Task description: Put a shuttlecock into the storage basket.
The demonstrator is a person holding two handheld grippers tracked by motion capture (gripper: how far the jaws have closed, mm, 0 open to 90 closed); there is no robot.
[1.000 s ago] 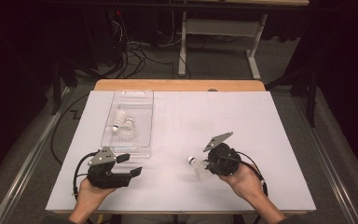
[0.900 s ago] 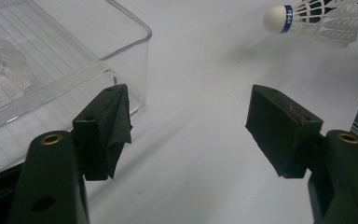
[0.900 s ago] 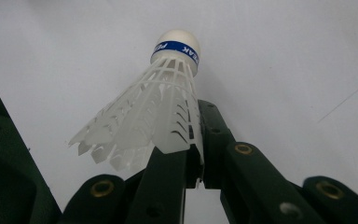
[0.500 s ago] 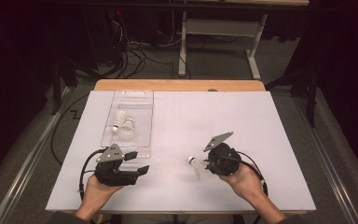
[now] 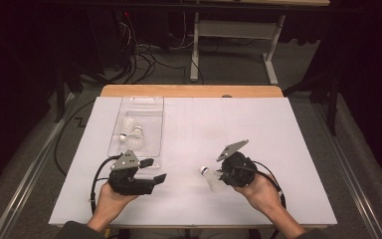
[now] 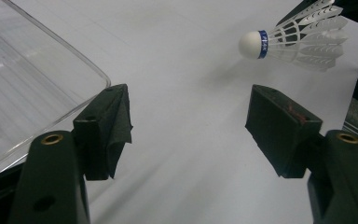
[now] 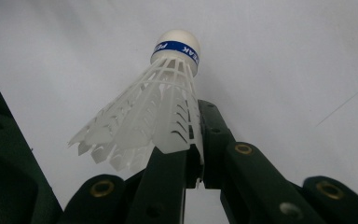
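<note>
Right tool (image 5: 218, 175) pinches a shuttlecock (image 5: 210, 178) by the edge of its skirt, jaws pressed together on the plastic. In the right gripper view the shuttlecock (image 7: 154, 116) sticks out past the jaw tips, cork end away from the tool, blue band around the cork. It sits low over the white worktop (image 5: 278, 129), right of centre, near the front edge; can't tell if it touches the surface.

Left tool (image 5: 152, 170) has jaws spread, nothing between them. It sits at front left, just beside the near corner of the tray (image 5: 151, 107). In the left gripper view the tray (image 6: 37, 79) corner is just past the left jaw, and the held shuttlecock (image 6: 293, 42) shows further off, cork pointing toward the left tool.

Tray: clear plastic, shallow, rectangular, lying flat on the left half of the worktop. Two white shuttlecocks (image 5: 132, 132) lie in it, on their sides, close together near its middle. Rest of the tray is bare.
</note>
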